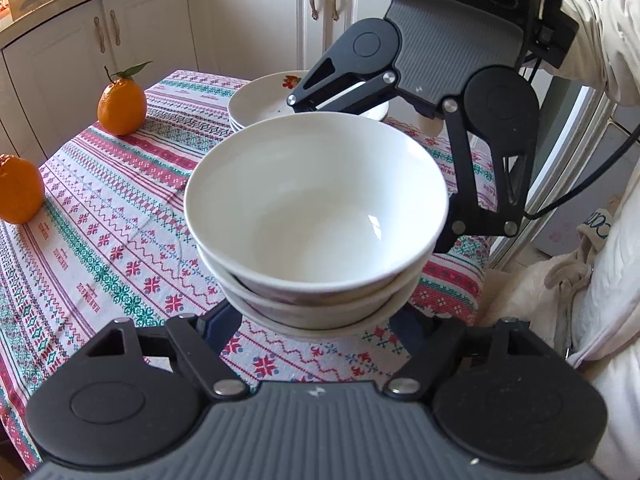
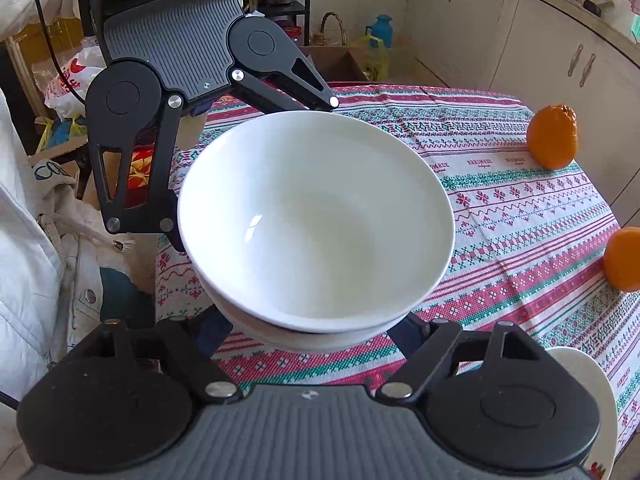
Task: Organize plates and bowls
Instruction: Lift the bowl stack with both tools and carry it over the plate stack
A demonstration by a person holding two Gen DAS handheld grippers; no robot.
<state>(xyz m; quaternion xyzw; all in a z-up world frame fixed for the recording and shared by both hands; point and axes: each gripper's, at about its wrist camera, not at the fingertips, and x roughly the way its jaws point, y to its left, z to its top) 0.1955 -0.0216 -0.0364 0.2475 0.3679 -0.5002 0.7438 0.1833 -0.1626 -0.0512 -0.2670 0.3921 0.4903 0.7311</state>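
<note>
A stack of nested white bowls fills the middle of both views, over the patterned tablecloth. My left gripper reaches in from the near side, and its blue fingers run in under the lowest bowl against its base. My right gripper comes from the opposite side and straddles the stack the same way. In the right wrist view the left gripper sits across the stack. All fingertips are hidden beneath the bowls. A stack of flowered white plates sits behind the bowls.
Two oranges lie on the cloth at the left of the left wrist view. A plate rim shows at the lower right of the right wrist view. A person's white jacket is close by the table edge. Cabinets stand behind.
</note>
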